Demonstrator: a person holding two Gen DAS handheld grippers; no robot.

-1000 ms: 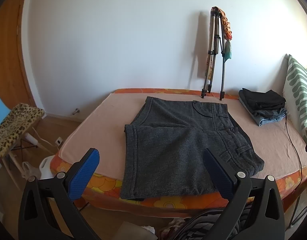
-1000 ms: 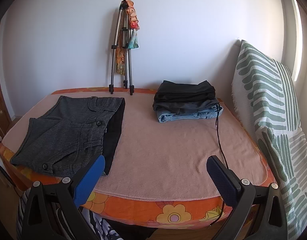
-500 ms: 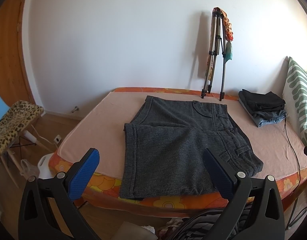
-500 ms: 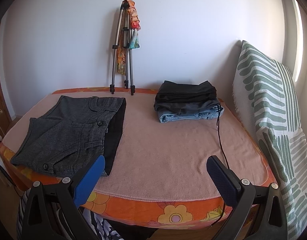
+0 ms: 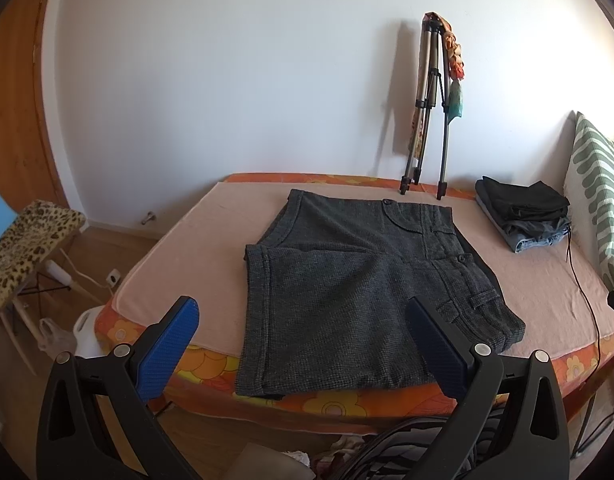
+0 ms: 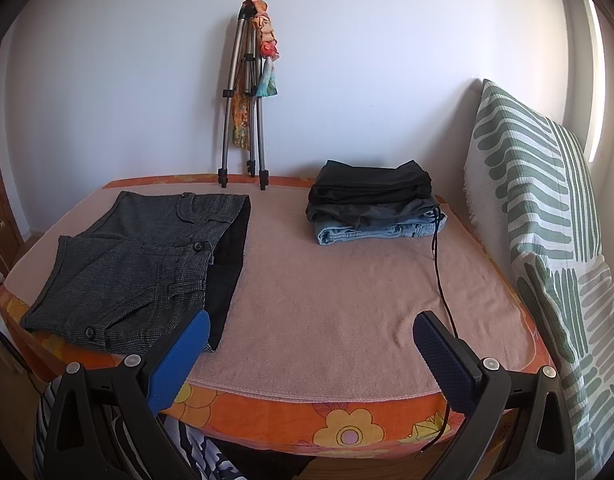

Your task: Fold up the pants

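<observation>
Dark grey pants (image 5: 347, 288) lie folded in half on the pink-covered bed (image 5: 195, 248), their near end hanging slightly over the front edge. They also show at the left in the right wrist view (image 6: 147, 264), with a dark lining strip along their right side. My left gripper (image 5: 303, 344) is open and empty, held back from the bed in front of the pants. My right gripper (image 6: 311, 356) is open and empty, in front of the bed's bare pink middle (image 6: 347, 288).
A stack of folded clothes (image 6: 375, 204) sits at the back right of the bed. A tripod (image 6: 245, 92) leans on the wall behind. A green-striped cushion (image 6: 547, 220) stands at the right. A black cable (image 6: 439, 272) runs across the bed. A leopard-print stool (image 5: 23, 244) stands at the left.
Both grippers have drawn back a little from the bed, so it sits slightly farther and lower in view. The pants have not moved.
</observation>
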